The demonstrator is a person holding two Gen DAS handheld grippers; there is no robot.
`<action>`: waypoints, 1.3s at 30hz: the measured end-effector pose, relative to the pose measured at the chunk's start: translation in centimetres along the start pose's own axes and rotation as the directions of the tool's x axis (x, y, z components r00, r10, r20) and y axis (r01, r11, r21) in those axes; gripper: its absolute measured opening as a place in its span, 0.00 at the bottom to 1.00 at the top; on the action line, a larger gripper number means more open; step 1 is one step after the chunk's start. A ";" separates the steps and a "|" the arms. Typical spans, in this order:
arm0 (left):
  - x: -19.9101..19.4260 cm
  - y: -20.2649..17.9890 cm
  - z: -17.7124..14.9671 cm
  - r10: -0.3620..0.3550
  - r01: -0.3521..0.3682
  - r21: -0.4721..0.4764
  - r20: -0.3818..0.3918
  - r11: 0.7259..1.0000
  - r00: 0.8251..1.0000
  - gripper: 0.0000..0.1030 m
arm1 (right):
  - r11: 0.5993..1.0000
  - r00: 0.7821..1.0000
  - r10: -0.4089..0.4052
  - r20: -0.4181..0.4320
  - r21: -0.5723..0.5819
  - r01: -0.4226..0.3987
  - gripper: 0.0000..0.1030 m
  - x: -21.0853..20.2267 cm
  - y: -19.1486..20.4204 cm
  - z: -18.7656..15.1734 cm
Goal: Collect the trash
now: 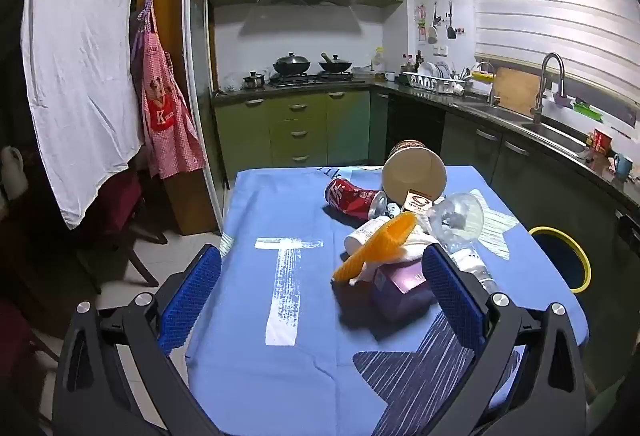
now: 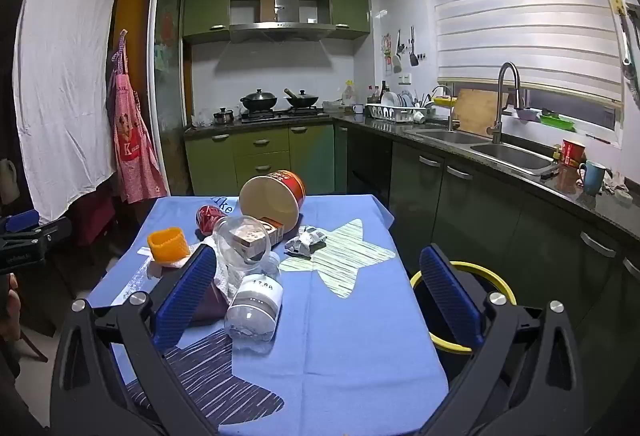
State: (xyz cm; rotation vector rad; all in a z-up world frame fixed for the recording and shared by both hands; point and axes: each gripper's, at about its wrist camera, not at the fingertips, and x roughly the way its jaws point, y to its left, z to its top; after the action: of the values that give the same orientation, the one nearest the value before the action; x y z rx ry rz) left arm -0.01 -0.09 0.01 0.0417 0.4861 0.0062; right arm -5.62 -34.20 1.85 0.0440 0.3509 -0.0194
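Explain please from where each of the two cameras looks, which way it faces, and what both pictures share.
Left wrist: sits on the left gripper, open, aimed across the blue table at the trash pile; own blue fingers show.
Right wrist: sits on the right gripper, open, aimed over the clear bottle and table's right edge; own fingers show, the left gripper at far left.
Shared: paper tub, red can, yellow-rimmed bin.

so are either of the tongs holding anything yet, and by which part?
Nothing is held. The left tongs and right tongs both stand wide open above the blue tablecloth, short of the trash pile; no pad presses on anything.
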 end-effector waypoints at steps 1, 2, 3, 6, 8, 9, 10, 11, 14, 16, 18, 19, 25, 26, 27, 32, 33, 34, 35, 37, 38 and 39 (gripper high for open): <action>0.0 0.0 0.0 0.003 -0.003 0.003 0.000 1.000 1.000 0.96 | 1.000 1.000 0.001 0.002 0.003 -0.001 0.94 0.0 0.0 0.0; 0.0 0.0 0.0 0.006 -0.006 0.004 0.002 1.000 1.000 0.96 | 1.000 1.000 0.001 0.001 0.004 -0.001 0.94 0.0 0.0 0.0; -0.1 0.0 0.0 0.012 -0.012 0.006 0.004 1.000 1.000 0.96 | 1.000 1.000 0.001 0.001 0.005 -0.001 0.94 0.0 0.0 0.0; -0.5 0.1 0.1 -0.013 0.013 0.005 -0.002 1.000 1.000 0.96 | 1.000 1.000 0.000 -0.001 0.003 0.000 0.94 0.1 0.1 -0.1; -0.6 0.1 0.2 -0.011 0.011 0.006 0.000 1.000 1.000 0.96 | 1.000 1.000 0.005 0.002 0.011 -0.005 0.94 0.1 -0.1 -0.1; -0.5 0.1 0.2 -0.011 0.011 0.005 -0.001 1.000 1.000 0.96 | 1.000 1.000 0.006 0.002 0.011 -0.006 0.94 0.1 -0.1 -0.1; -0.1 0.0 0.2 -0.018 0.018 0.001 -0.006 1.000 1.000 0.96 | 1.000 1.000 0.005 0.003 0.011 -0.005 0.94 0.1 -0.1 -0.1; -0.1 0.0 0.3 -0.018 0.018 0.001 -0.006 1.000 1.000 0.96 | 1.000 1.000 0.004 0.003 0.011 -0.004 0.94 0.0 -0.2 -0.1; 0.3 -0.1 0.1 -0.016 0.016 0.005 -0.005 1.000 1.000 0.96 | 1.000 1.000 0.005 0.000 0.011 -0.005 0.94 0.1 -0.1 -0.1; 0.2 0.0 0.0 -0.015 0.015 0.003 -0.005 1.000 1.000 0.96 | 1.000 1.000 0.004 -0.001 0.010 -0.004 0.94 0.1 -0.1 -0.1; 0.2 -0.1 0.0 -0.014 0.014 0.005 -0.004 1.000 1.000 0.96 | 1.000 1.000 0.004 -0.001 0.010 -0.004 0.94 0.2 -0.1 -0.1; 0.2 0.0 -0.1 -0.014 0.014 0.005 -0.005 1.000 1.000 0.96 | 1.000 1.000 0.005 -0.001 0.011 -0.005 0.94 0.2 -0.1 -0.1; 0.3 0.0 -0.2 -0.008 0.008 0.008 -0.006 1.000 1.000 0.96 | 1.000 1.000 0.003 -0.003 0.011 -0.003 0.94 0.3 -0.1 -0.1; 0.3 0.1 -0.2 -0.004 0.004 0.006 -0.006 1.000 1.000 0.96 | 1.000 1.000 0.003 -0.003 0.011 -0.003 0.94 0.3 -0.1 -0.1; 0.3 0.2 -0.2 -0.003 0.003 0.004 -0.007 1.000 1.000 0.96 | 1.000 1.000 0.004 -0.003 0.011 -0.004 0.94 0.3 -0.1 -0.1; 0.4 0.3 -0.2 -0.004 0.004 0.004 -0.008 1.000 1.000 0.96 | 1.000 1.000 0.004 -0.004 0.011 -0.004 0.94 0.3 -0.1 -0.1; 0.4 0.4 -0.3 -0.003 0.004 0.004 -0.008 1.000 1.000 0.96 | 1.000 1.000 0.004 -0.004 0.012 -0.004 0.94 0.3 -0.1 -0.1; 0.4 0.3 -0.3 -0.003 0.003 0.005 -0.008 1.000 1.000 0.96 | 1.000 1.000 0.005 -0.004 0.012 -0.005 0.94 0.3 -0.1 -0.1; 0.5 0.4 -0.3 -0.003 0.003 0.009 -0.010 1.000 1.000 0.96 | 1.000 1.000 0.004 -0.005 0.012 -0.004 0.94 0.3 -0.1 -0.1; 0.6 0.2 -0.4 -0.001 0.001 0.017 -0.012 1.000 1.000 0.96 | 1.000 1.000 0.004 -0.004 0.012 -0.004 0.94 0.4 -0.1 -0.1; 0.7 0.1 -0.4 0.000 0.001 0.021 -0.013 1.000 1.000 0.96 | 1.000 1.000 0.004 -0.004 0.012 -0.004 0.94 0.4 -0.1 -0.2; 0.7 -0.1 -0.4 0.000 0.001 0.023 -0.014 1.000 1.000 0.96 | 1.000 1.000 0.004 -0.005 0.012 -0.004 0.94 0.4 -0.1 -0.2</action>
State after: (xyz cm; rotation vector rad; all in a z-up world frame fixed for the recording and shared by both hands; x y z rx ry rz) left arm 0.37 -0.12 -0.69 0.0641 0.5004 0.0006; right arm -5.32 -34.30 1.58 0.0565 0.3555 -0.0175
